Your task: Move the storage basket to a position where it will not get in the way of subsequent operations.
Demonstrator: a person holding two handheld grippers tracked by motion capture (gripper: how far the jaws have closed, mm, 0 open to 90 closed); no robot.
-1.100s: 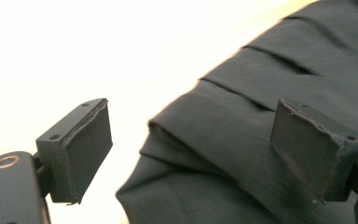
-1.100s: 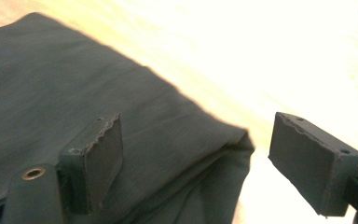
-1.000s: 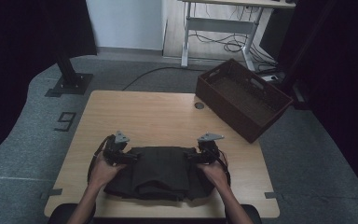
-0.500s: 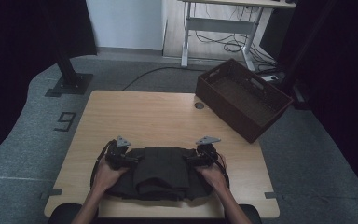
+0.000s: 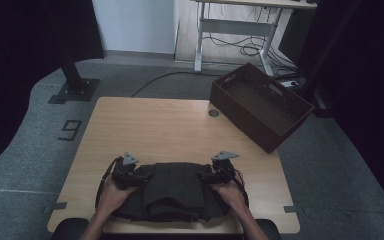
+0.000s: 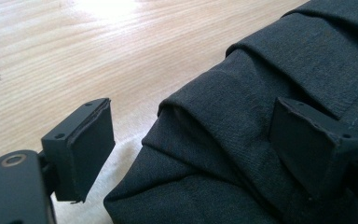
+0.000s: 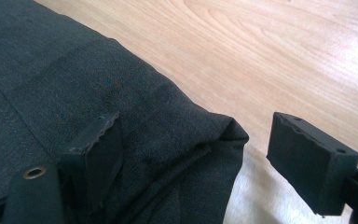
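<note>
Straddling the folded dark garment [image 5: 172,192] at the table's [image 5: 170,125] near edge, my left gripper [image 6: 186,154] and right gripper [image 7: 191,161] both stand spread. I should pinch every layer at each side fold together, evenly.

Grey carpeted floor [image 5: 25,150], pale wall [image 5: 130,25], metal-legged desk [image 5: 235,25] with tangled cables [image 5: 245,49], dark curtains [image 5: 10,60].

Matt dark woven cloth garment [image 6: 270,88] (finely ribbed) on a smooth, slightly glossy pale wood table [image 5: 155,125].
</note>
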